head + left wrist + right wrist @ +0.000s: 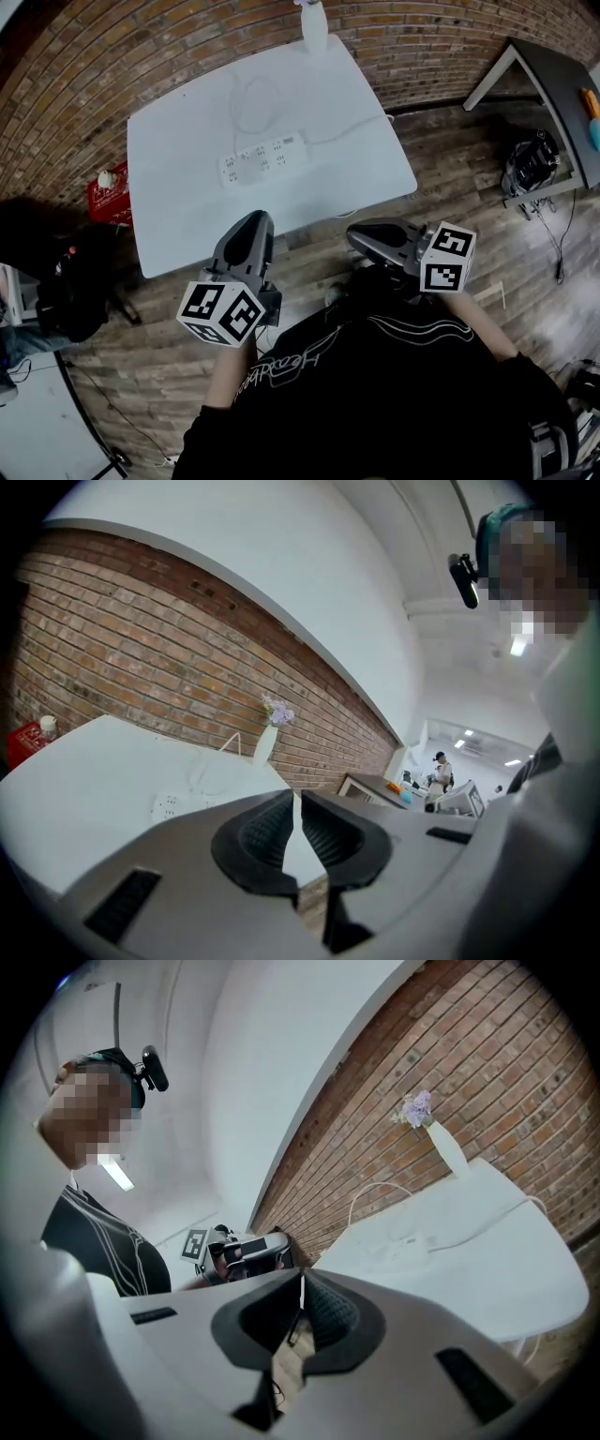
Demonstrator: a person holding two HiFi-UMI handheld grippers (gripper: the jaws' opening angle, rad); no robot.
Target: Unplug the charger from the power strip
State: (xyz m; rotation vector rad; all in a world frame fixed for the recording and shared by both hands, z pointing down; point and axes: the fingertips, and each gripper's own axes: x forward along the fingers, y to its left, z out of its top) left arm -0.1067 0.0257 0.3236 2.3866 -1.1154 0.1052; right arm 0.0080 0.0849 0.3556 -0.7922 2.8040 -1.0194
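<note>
While gripping nothing, shut pad against pad: ribbed black pads (265, 830) of the left gripper (296, 806) meeting at the tips, likewise on the right gripper (301, 1290). Behind each, a grey shell and a marker cube (221, 313), held out in front of a person in a black top (375, 375). Both noses aimed toward the near edge of the white table (178, 216): left one overlapping that edge in the head view, right one just short of it, above the wooden floor (469, 187).

Well apart from either gripper, near the table's middle: the white power strip (263, 157), lying flat and slanted across the top. Behind it, a loose loop of white cable (246, 105); from its right end, another cord (352, 131) running off toward the table's side. No telling the charger apart from the white strip at this size.

At the far edge, a white vase (314, 28) with pale flowers, against the brick wall (141, 56). Left of the table, a red box-like thing (111, 192) on the floor. Off to the right, a grey table (553, 84).
</note>
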